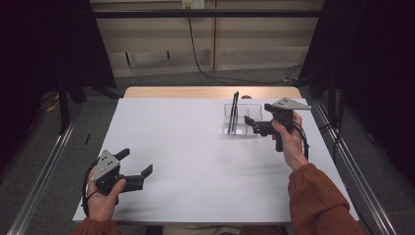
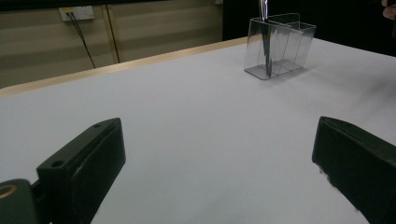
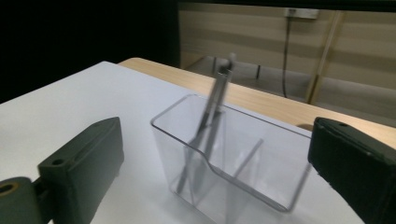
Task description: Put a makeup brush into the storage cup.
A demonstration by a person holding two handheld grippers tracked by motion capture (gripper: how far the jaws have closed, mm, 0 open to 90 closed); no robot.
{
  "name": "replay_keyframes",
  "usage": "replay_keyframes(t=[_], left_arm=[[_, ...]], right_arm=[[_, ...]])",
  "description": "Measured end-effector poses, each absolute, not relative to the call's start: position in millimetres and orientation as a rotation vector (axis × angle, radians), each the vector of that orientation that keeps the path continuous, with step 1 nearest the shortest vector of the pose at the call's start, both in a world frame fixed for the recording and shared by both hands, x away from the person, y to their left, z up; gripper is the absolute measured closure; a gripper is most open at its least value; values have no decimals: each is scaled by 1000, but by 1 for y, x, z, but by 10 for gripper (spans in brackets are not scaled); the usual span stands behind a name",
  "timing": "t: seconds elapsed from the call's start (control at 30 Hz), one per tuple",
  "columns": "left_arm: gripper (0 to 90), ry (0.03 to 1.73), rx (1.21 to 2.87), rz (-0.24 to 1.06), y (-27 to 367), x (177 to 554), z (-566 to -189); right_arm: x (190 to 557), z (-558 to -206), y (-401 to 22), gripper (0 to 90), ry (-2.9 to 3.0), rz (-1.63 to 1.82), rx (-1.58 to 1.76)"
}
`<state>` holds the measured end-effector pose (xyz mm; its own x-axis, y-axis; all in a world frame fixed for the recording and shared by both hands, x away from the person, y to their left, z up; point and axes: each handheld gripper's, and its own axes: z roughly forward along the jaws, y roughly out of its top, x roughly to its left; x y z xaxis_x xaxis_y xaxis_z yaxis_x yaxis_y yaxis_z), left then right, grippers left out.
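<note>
Right gripper (image 1: 253,125) was held with its jaws wide apart and nothing between them, just beside the clear holder (image 1: 249,111) on that holder's near right side. From the right gripper view the holder (image 3: 243,154) sat directly ahead, framed between the two black jaws but not touched by either.

Inside the holder stood a dark, slim tool (image 1: 234,112), leaning in the compartment at the holder's left end, with its top rising well above the rim. The right gripper view showed the tool (image 3: 212,112) blurred, tilted against the dividing wall, its tip reaching over the holder's edge; what kind of tool it was could not be told. The other compartments of the holder looked bare.

The holder rested on the white table (image 1: 195,147), toward the far right part of it, close to the wooden strip along the far edge.

Well apart from the holder, at the near left of the table, the left gripper (image 1: 134,166) was held in the person's left hand, its jaws also spread wide and holding nothing. Its own view looked across bare table toward the holder (image 2: 280,46), far off, with the tool (image 2: 266,42) upright inside.
</note>
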<state>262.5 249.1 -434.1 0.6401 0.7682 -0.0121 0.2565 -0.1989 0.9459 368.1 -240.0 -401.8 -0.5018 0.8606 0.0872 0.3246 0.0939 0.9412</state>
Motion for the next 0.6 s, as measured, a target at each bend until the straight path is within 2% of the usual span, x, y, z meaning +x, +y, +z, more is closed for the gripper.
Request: replay_keyframes(t=[0.6], left_arm=[[26, 833, 1760, 577, 248, 264, -434]], right_arm=[[326, -413, -265, 45, 1820, 1425, 1209]])
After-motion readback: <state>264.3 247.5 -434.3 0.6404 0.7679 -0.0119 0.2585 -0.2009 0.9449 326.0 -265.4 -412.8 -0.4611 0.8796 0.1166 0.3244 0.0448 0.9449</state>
